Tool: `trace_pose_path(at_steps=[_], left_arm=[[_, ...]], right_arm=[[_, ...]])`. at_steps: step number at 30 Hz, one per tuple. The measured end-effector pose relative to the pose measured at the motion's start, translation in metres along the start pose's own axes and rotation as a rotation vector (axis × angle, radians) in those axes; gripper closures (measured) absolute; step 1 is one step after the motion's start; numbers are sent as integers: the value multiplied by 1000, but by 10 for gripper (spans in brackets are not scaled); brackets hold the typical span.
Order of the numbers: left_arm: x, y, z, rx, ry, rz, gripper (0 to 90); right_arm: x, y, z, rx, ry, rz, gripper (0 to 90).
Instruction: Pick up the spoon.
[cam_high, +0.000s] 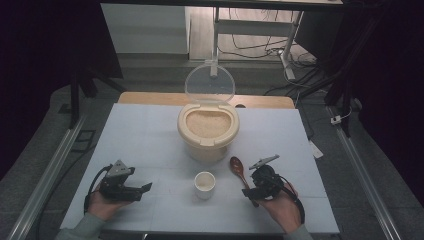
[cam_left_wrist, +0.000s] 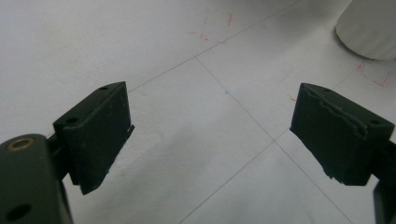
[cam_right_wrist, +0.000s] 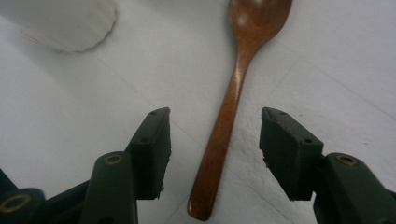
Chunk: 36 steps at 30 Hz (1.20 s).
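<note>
My right gripper (cam_right_wrist: 212, 140) hung low over the handle of the wooden spoon (cam_right_wrist: 229, 102), jaws apart with the handle lying between them on the table (cam_high: 145, 135) — straddled, not yet pinched. So I judged the work barely begun: the spoon was still flat on the table and nothing had been lifted. My left gripper (cam_left_wrist: 210, 126) also stood wide apart, holding nothing, over bare table at the near left, the cup's side just catching the corner of its view.

A little farther in, the small white cup (cam_high: 205, 184) stood upright between my two hands, near the spoon but apart from it. I could not tell for sure whether anything was in it. Beyond it, touching nothing, sat the cream tub (cam_high: 208, 132) with its clear lid (cam_high: 210, 84) swung up and back, grain showing to near the rim. What was left, as I read it — close on the handle, lift, scoop from the tub, tip into the cup.

For room: the spoon's bowl pointed toward the tub with open table around it, and the table's right edge lay well apart from my hand. The raised lid stood behind the opening, so the approach from my side was free.
</note>
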<state>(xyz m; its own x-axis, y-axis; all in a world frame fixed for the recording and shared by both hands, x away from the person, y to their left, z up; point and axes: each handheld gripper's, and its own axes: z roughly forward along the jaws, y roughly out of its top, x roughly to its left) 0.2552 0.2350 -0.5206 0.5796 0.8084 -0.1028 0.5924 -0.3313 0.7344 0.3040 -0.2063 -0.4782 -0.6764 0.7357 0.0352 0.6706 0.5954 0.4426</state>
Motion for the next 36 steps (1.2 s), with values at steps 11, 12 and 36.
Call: trace_pose_path(at_steps=[11,12,36], left_arm=[[0,-1,1,4,1,1,121],[0,-1,1,4,1,0,121],[2,-3,0,5,-2,4,121]], right_arm=[[2,0,18,55,-44,16,582],[2,0,18,55,-44,16,582],[6,5,26,85,-125,50,789]])
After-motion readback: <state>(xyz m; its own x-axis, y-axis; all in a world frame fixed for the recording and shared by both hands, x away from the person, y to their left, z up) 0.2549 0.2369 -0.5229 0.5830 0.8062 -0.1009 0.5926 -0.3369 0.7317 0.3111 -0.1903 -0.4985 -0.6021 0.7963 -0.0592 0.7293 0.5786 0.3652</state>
